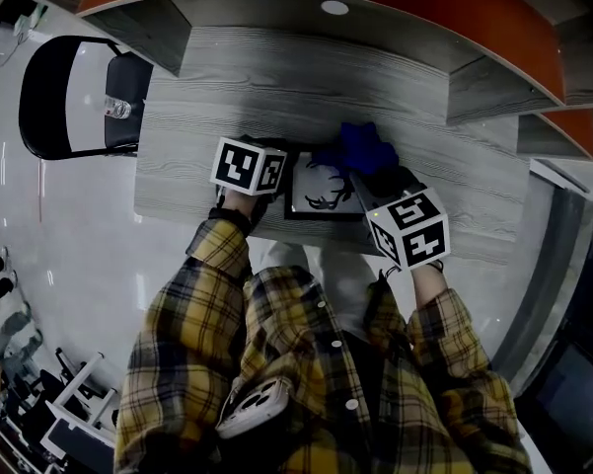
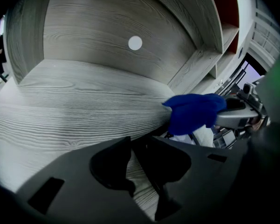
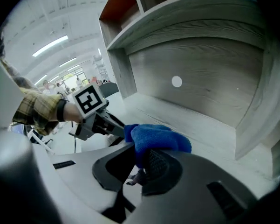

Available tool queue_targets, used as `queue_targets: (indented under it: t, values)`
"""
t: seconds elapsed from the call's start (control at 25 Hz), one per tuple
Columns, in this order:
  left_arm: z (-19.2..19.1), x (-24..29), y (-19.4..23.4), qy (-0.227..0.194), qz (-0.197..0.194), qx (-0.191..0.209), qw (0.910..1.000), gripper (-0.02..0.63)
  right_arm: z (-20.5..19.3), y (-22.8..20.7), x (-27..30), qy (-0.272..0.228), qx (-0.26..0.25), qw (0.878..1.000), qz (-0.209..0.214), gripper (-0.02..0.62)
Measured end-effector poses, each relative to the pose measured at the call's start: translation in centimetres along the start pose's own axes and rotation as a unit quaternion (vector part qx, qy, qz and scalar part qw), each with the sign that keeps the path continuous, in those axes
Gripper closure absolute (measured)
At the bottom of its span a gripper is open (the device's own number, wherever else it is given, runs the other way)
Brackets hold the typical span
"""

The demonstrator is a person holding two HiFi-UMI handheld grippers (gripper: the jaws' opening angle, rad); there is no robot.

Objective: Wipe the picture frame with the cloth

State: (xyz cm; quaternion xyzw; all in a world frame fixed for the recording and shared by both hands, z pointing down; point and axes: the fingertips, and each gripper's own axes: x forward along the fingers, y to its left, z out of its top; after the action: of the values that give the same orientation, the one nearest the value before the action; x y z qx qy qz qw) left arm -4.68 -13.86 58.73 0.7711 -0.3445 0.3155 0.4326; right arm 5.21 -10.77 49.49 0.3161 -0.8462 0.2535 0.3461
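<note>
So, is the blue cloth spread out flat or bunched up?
Bunched up: the blue cloth forms a thick, rounded wad pinched in the right gripper, not a flat sheet.

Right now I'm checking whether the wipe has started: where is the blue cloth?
Head view, centre: the blue cloth is pinched in the right gripper, bunched over the top right corner of the picture frame on the grey desk.

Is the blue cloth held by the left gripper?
No, the right gripper view shows the blue cloth pinched between the jaws of the right gripper.
</note>
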Motion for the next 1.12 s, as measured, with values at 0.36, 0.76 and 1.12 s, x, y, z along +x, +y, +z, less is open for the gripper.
queue_targets:
  t: [0.36, 0.76, 1.12]
  values:
    - [0.1, -0.1, 0.0, -0.005, 0.003, -0.004, 1.0, 0.489, -4.6, -2.3, 6.8, 0.093, -0.044, 0.993, -0.058, 0.554]
    - [-0.1, -0.3, 0.0, -0.008, 0.005, -0.009, 0.9999, 0.491, -7.8, 1.0, 5.0, 0.142, -0.037, 0.989, -0.003, 0.554]
    - [0.0, -0.2, 0.0, -0.008, 0.006, -0.01, 0.9999, 0.491, -10.8, 3.8, 2.7, 0.165, -0.016, 0.985, 0.045, 0.554]
